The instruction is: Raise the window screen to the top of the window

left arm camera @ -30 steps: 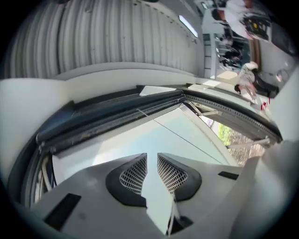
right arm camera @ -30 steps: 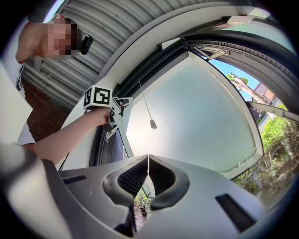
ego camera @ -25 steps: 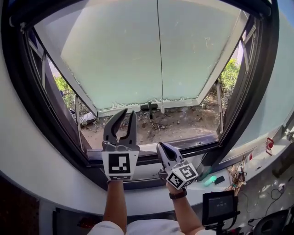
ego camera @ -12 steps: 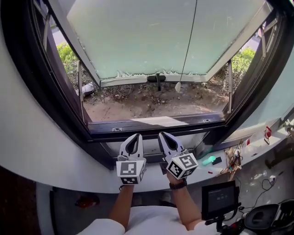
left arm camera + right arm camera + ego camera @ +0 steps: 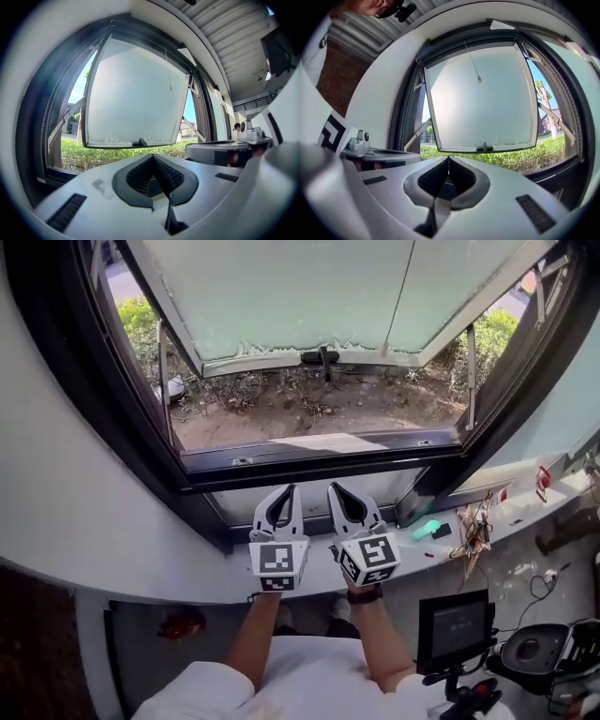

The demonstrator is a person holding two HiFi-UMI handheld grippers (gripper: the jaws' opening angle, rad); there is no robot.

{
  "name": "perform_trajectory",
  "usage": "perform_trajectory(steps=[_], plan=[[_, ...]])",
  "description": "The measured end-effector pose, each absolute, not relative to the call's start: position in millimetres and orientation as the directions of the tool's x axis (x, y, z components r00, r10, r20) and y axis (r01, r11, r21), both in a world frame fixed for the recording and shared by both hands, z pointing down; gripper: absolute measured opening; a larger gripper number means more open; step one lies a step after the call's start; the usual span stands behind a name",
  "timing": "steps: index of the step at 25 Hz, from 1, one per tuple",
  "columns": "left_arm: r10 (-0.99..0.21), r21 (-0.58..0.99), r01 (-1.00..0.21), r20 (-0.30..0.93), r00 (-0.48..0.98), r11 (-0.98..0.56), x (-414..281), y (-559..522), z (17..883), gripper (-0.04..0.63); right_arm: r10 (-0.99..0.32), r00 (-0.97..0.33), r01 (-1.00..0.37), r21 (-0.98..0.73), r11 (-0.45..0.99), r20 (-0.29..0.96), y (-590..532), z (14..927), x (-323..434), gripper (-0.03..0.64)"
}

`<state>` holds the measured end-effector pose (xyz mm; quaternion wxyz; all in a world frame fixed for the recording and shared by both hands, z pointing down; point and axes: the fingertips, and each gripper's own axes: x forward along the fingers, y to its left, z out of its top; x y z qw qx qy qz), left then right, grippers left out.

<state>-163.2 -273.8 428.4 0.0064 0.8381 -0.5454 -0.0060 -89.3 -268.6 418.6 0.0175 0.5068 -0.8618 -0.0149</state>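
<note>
Left white plastic claw [image 5: 285, 492]: jaws pressed together, empty | right white plastic claw [image 5: 337, 489]: same, lower centre, below black window frame [image 5: 309, 472] | window screen: cannot tell it from the frosted pale-green pane [image 5: 281, 296], top centre

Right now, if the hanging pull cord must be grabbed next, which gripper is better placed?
Right, probably. The pull cord hangs right of centre, nearer the right gripper; the left gripper would have to cross over. Both are shut, empty, side by side.
</note>
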Motion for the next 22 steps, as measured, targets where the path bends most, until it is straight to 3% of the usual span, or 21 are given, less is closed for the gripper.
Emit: perform_trajectory(steps=[6, 22], plan=[[-0.909, -0.017, -0.912, -0.074, 0.410, -0.410, -151.0, -268.7, 405.0, 0.002, -0.861, -0.508, -0.861, 0.028, 0.508, -0.028, -281.0, 402.0, -91.0, 0.005], [-0.933, -0.062, -0.933, -0.042, 0.358, -0.356, -141.9, -311.6, 402.0, 0.002, -0.851, -0.520, -0.854, 0.001, 0.521, -0.069, -326.0, 387.0, -61.3, 0.005]])
